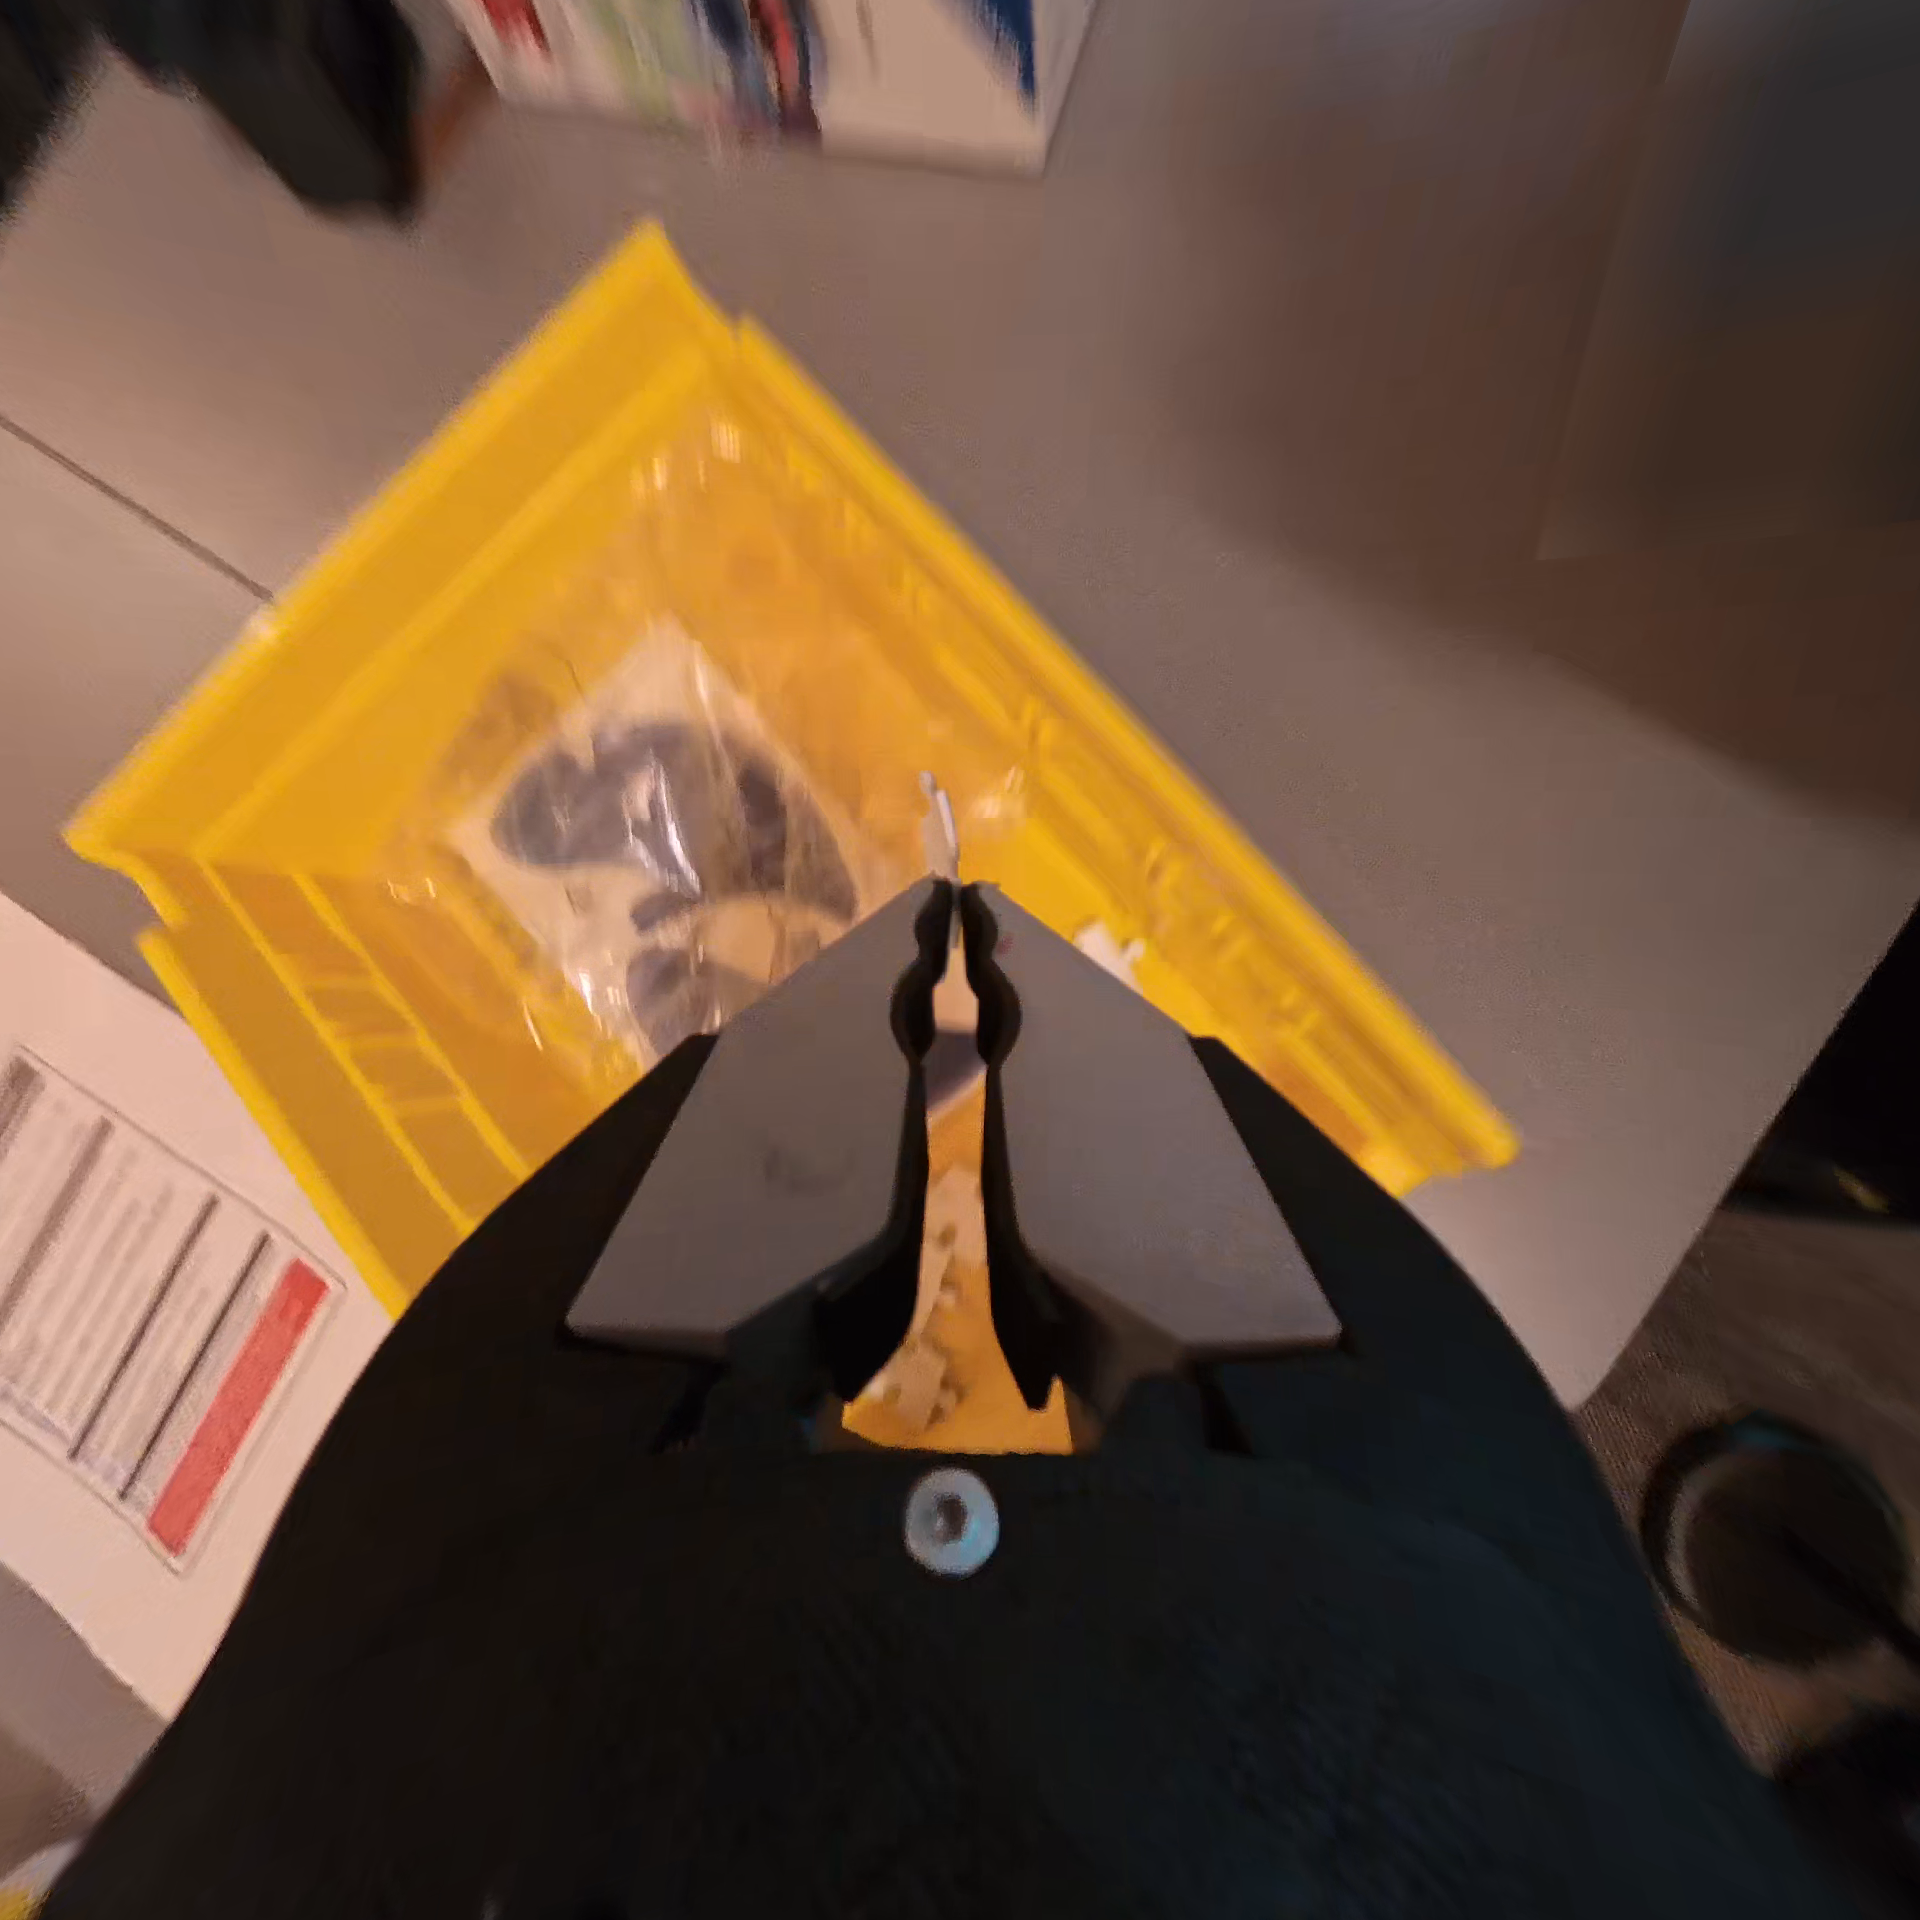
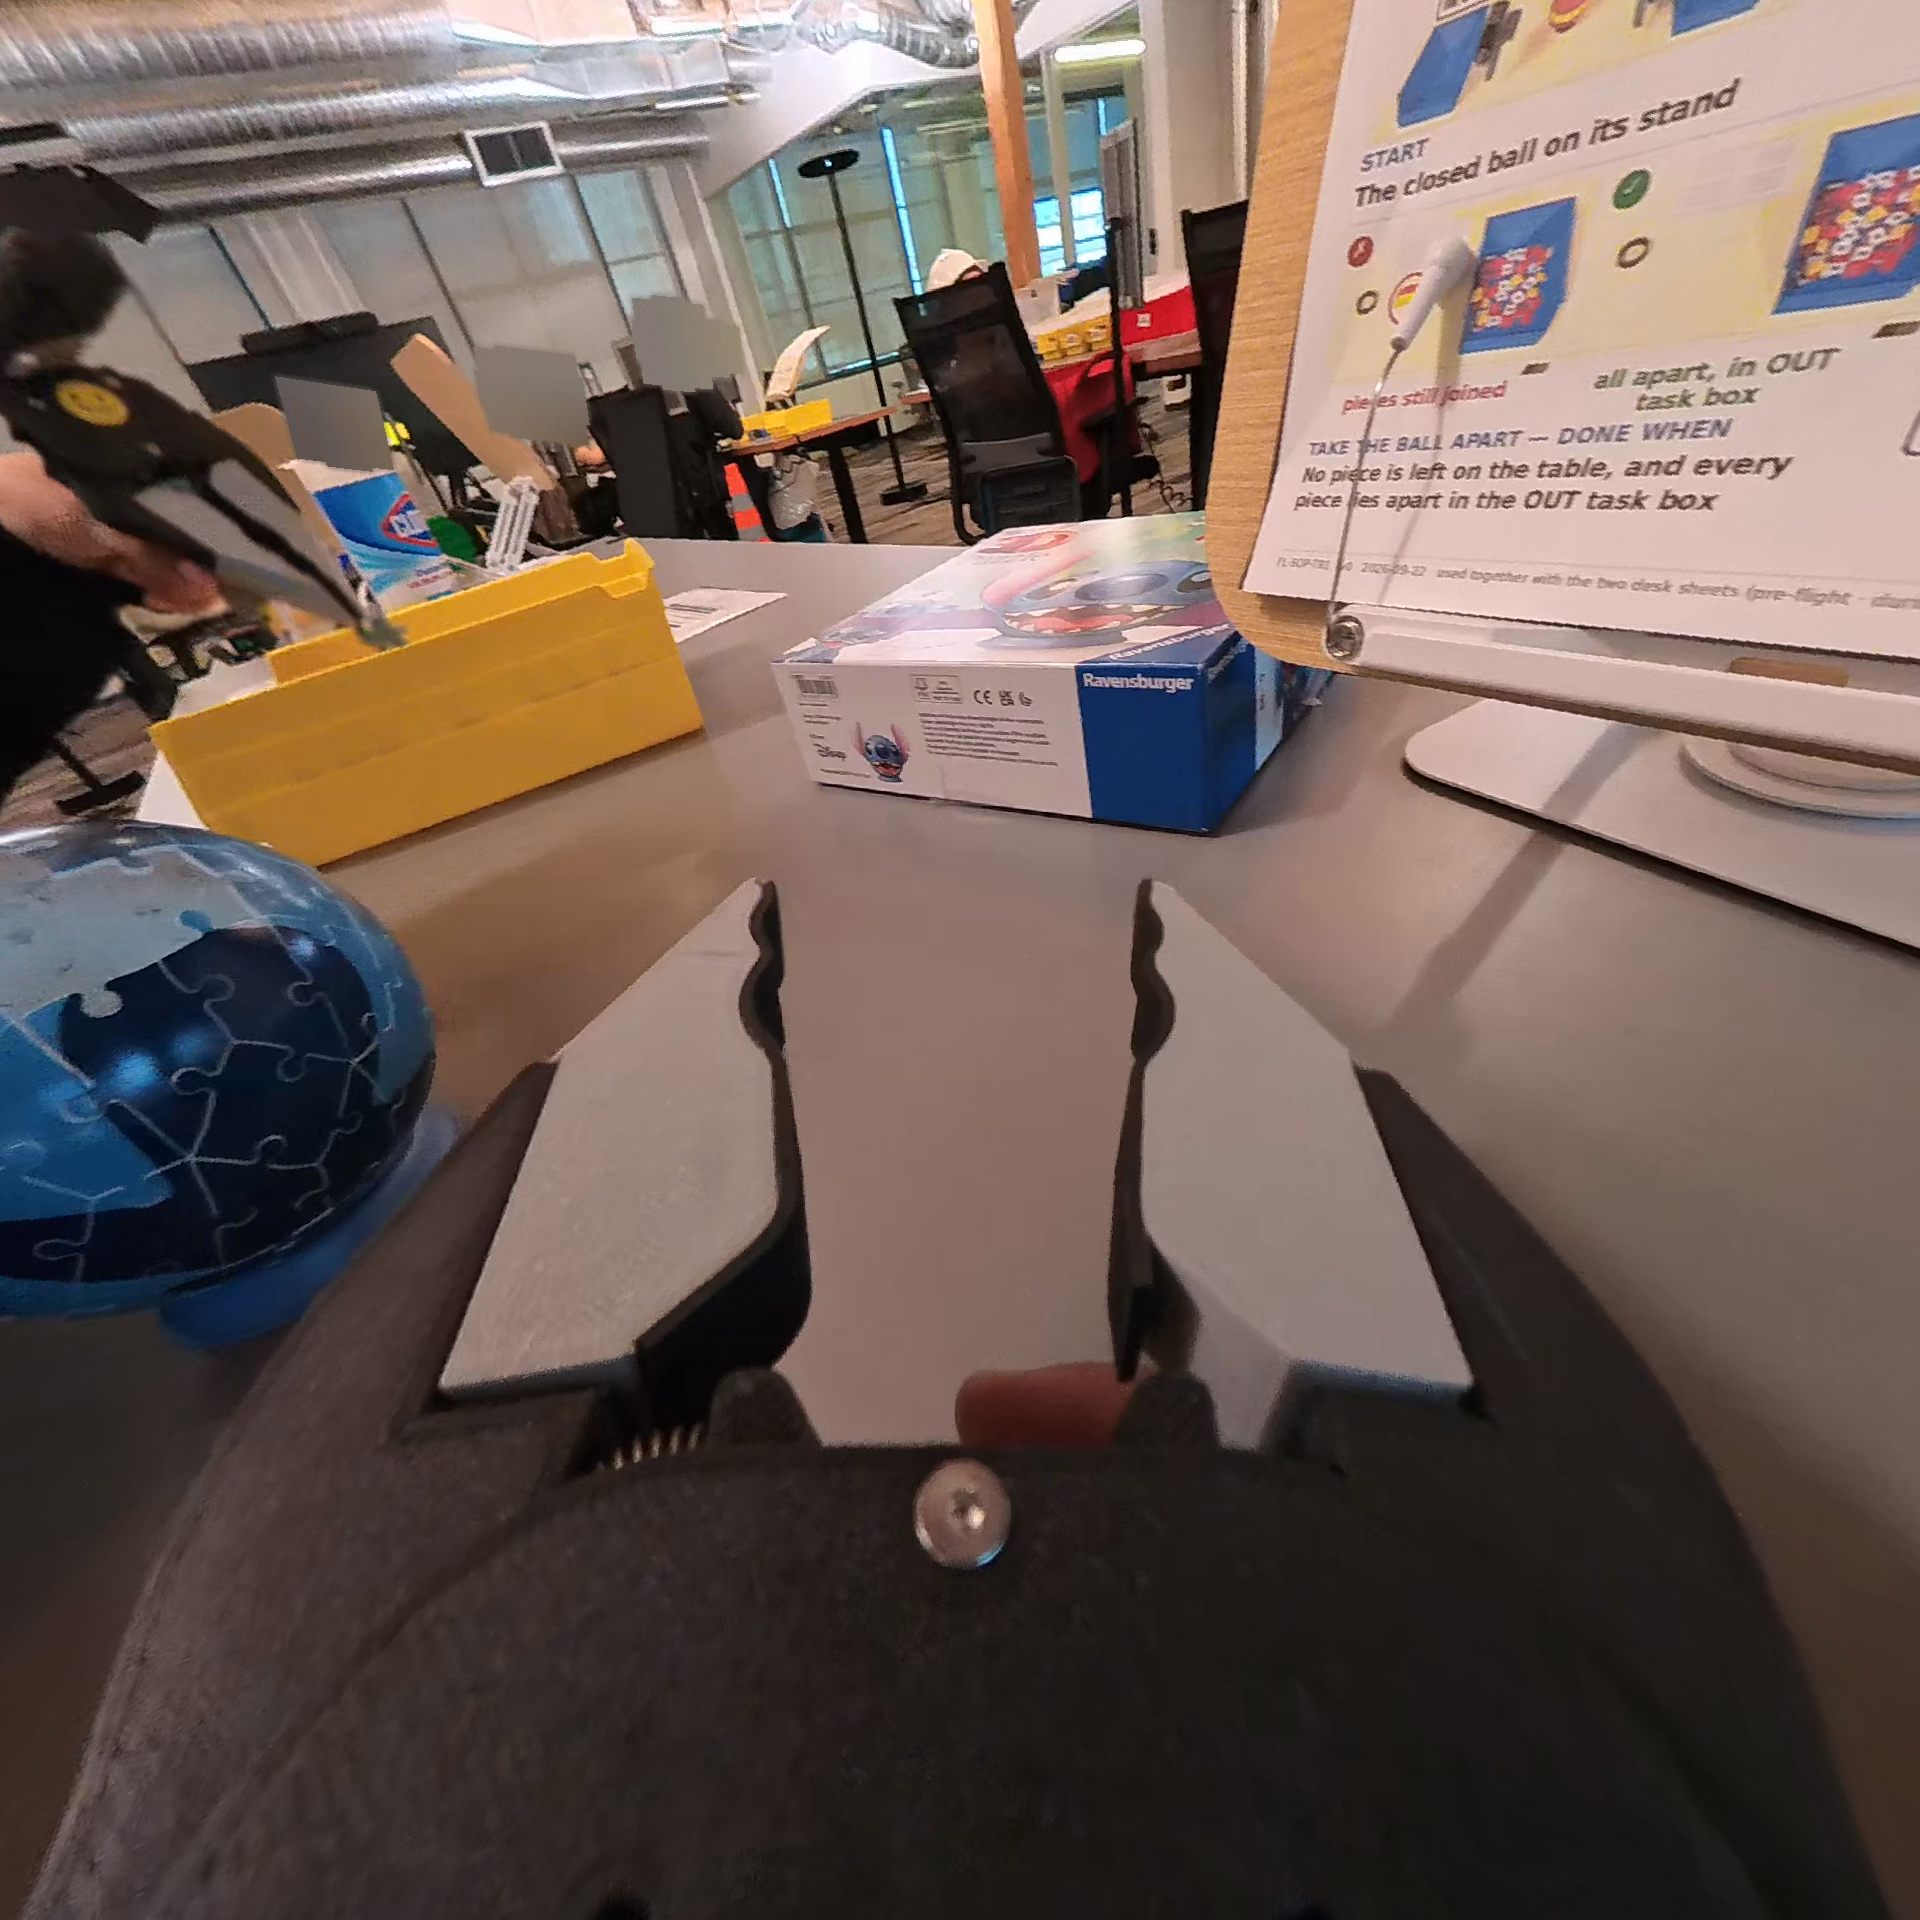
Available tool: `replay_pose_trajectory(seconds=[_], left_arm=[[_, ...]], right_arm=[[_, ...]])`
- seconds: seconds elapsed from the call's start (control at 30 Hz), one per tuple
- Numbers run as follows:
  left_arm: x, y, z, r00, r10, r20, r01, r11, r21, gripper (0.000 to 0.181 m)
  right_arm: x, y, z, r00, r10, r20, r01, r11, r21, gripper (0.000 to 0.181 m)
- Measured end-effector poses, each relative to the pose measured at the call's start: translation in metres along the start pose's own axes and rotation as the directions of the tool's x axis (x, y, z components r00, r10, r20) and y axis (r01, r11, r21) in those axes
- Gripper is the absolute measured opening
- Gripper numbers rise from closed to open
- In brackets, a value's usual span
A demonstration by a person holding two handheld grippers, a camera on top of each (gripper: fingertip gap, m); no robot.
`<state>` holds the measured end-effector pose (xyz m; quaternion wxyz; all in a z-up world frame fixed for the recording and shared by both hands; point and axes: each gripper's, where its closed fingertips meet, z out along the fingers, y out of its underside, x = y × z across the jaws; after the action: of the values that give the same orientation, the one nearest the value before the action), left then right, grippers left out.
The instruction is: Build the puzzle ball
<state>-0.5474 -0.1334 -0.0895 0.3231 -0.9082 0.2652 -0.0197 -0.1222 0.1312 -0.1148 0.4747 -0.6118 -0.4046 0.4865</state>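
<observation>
**Fetching a piece from the yellow bin**

I have the left hand-held gripper over the yellow bin, its jaws pinched together on a thin pale puzzle piece. A clear bag of more pieces lies in the bin. My right hand-held gripper waits low over the grey surface, jaws apart and empty. The partly built puzzle ball sits on its blue stand beside it. Next, I judge, I must carry the piece over to the ball and align it.
</observation>
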Motion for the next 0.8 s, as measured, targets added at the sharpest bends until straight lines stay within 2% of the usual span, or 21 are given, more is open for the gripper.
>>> replay_pose_trajectory(seconds=[0.1, 0.17, 0.23, 0.3, 0.4, 0.43, 0.5, 0.57, 0.63, 0.73, 0.8], left_arm=[[0.035, -0.058, -0.001, 0.996, 0.085, 0.039, -0.089, 0.991, 0.098, 0.000], [0.070, -0.089, 0.014, 0.987, 0.157, 0.025, -0.159, 0.980, 0.122, 0.000], [0.108, -0.107, 0.040, 0.980, 0.197, -0.036, -0.191, 0.974, 0.123, 0.000], [0.132, -0.110, 0.074, 0.978, 0.193, -0.082, -0.186, 0.979, 0.084, 0.000], [0.153, -0.103, 0.119, 0.985, 0.110, -0.135, -0.107, 0.994, 0.032, 0.000], [0.155, -0.099, 0.129, 0.987, 0.083, -0.134, -0.083, 0.997, 0.010, 0.004], [0.152, -0.092, 0.143, 0.994, 0.026, -0.110, -0.028, 1.000, -0.014, 0.027], [0.146, -0.090, 0.141, 0.996, -0.026, -0.090, 0.026, 1.000, -0.006, 0.036], [0.143, -0.090, 0.127, 0.994, -0.065, -0.082, 0.068, 0.997, 0.026, 0.043], [0.130, -0.089, 0.086, 0.994, -0.096, -0.043, 0.099, 0.992, 0.084, 0.043], [0.107, -0.081, 0.049, 0.992, -0.120, 0.038, 0.115, 0.987, 0.113, 0.042]], right_arm=[[-0.007, 0.000, 0.001, 0.999, -0.015, 0.043, 0.015, 1.000, -0.001, 0.064], [-0.012, 0.001, 0.001, 0.997, -0.020, 0.073, 0.021, 1.000, -0.004, 0.064], [-0.017, 0.001, 0.001, 0.994, -0.016, 0.107, 0.016, 1.000, -0.002, 0.064], [-0.023, 0.001, 0.001, 0.988, -0.004, 0.151, 0.004, 1.000, -0.001, 0.064], [-0.028, 0.001, -0.001, 0.980, 0.006, 0.199, -0.006, 1.000, -0.001, 0.064], [-0.030, 0.001, -0.001, 0.978, 0.002, 0.209, -0.002, 1.000, -0.001, 0.064], [-0.034, 0.002, -0.001, 0.975, -0.012, 0.224, 0.015, 1.000, -0.009, 0.064], [-0.038, 0.006, 0.001, 0.970, -0.028, 0.241, 0.036, 0.999, -0.029, 0.064], [-0.041, 0.008, 0.003, 0.966, -0.034, 0.257, 0.048, 0.998, -0.046, 0.064], [-0.042, 0.007, 0.003, 0.964, -0.037, 0.262, 0.049, 0.998, -0.039, 0.065], [-0.042, 0.006, 0.001, 0.967, -0.048, 0.252, 0.055, 0.998, -0.024, 0.063]])
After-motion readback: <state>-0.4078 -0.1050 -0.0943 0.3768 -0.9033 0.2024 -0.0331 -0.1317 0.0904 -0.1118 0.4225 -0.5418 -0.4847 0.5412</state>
